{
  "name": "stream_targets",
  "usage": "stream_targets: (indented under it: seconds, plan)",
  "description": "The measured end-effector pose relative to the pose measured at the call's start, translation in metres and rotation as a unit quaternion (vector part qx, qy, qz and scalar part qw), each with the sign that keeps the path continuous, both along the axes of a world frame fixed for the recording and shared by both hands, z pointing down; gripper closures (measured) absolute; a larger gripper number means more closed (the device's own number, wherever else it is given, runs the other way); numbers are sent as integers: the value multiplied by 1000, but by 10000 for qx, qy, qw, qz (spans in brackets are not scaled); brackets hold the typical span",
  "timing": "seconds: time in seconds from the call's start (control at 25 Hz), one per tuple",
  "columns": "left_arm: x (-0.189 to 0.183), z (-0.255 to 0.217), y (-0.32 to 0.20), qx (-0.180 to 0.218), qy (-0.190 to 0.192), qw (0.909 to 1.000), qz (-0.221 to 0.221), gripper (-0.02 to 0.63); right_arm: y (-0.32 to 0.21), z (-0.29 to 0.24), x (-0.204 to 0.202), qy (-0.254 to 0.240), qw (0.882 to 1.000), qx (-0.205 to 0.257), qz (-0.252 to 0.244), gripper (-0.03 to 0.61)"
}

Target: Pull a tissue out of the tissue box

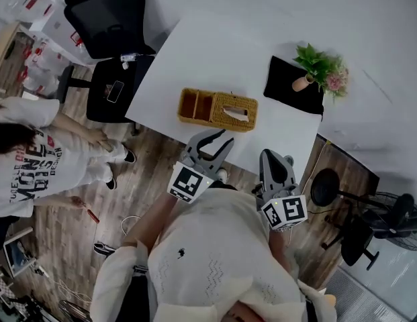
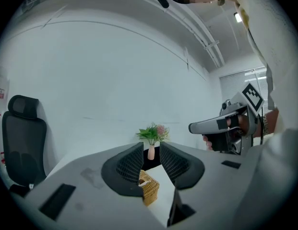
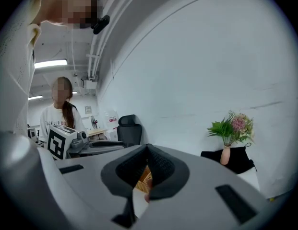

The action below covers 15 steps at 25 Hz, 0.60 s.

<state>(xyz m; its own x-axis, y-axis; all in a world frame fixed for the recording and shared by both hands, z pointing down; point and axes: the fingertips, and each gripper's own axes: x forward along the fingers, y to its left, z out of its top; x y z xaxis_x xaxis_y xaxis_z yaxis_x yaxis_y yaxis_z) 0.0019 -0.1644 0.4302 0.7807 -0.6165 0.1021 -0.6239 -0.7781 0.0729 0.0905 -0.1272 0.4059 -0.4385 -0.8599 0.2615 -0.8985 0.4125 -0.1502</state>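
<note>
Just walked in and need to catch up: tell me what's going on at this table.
A person standing at the white table holds a two-jaw gripper in each hand. The left gripper is open and empty; the right gripper is shut, holding nothing. Both point toward the wicker tissue box, where a tissue pokes from the slot, but neither touches it. No tissue has been pulled out.

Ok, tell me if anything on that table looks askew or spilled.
Nothing stands out. The wicker tissue box sits flat on the table with a tissue poking from its slot, and the vase stands upright on the black cloth.
</note>
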Motion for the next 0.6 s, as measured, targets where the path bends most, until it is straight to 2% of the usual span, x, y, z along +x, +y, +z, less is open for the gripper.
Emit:
stream_targets:
  seconds: [0.36, 0.6]
  plan:
    - [-1, 44, -26, -104, -615, 9960, 638, 506, -2, 4, -6, 120, 9985, -140, 520, 577]
    - [7, 78, -38, -293, -848, 9909, 1004, 506, 0, 10, -4, 156, 9956, -227, 890, 577]
